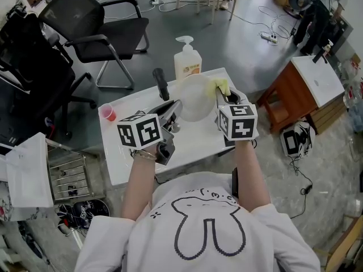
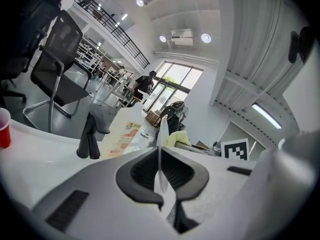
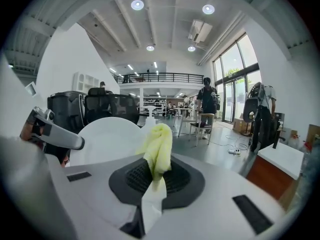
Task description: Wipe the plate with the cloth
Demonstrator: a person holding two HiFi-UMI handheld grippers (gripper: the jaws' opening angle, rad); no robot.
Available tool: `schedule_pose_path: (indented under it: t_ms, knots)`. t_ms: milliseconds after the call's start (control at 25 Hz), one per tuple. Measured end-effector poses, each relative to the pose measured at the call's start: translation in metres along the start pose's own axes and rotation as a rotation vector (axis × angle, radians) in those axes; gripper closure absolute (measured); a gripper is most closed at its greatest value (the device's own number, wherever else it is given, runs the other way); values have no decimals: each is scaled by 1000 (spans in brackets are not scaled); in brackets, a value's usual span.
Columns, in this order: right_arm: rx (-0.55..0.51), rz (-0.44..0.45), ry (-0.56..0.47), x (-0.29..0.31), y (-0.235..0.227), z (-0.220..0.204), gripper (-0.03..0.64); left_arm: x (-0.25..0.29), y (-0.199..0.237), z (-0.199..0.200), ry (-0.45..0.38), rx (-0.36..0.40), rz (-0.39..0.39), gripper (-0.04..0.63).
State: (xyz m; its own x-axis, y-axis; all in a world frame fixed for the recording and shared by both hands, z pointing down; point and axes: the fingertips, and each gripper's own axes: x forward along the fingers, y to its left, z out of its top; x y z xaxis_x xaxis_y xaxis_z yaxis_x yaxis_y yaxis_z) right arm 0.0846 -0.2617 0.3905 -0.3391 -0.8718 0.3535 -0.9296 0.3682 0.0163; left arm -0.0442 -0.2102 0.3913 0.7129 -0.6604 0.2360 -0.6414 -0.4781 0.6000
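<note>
- One round, glossy white plate [image 1: 195, 98], standing on edge; my left gripper [image 1: 177, 107] is clamped on its thin rim.
- One soft, crumpled yellow cloth [image 3: 157, 151], pinched in my right gripper [image 3: 159, 176], just beside the plate.

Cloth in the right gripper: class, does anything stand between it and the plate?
Nothing visible does. The yellow cloth, pinched in the right gripper, sits right beside the white plate, which the left gripper holds by its rim.
</note>
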Motion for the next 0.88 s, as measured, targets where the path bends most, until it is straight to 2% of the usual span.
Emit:
schedule_pose_path:
  t_ms: [120,240,440,640,880]
  knots:
    - [13,5,-21,-6,1,5,569,0,5,-2,0,-3,19,577]
    - [20,54,-58,-14,12,14,569,0,8,-2,-3,-8,32,577]
    - [51,217,-80,-19,56,19,569,1,12,1,-9,-4,49,577]
    - [50,356,-42,-19,100,10,569,0,9,6,-19,0,53,577]
    - [-4,376,-3,-12,114,2,569,-2,8,9,-32,-13,44,577]
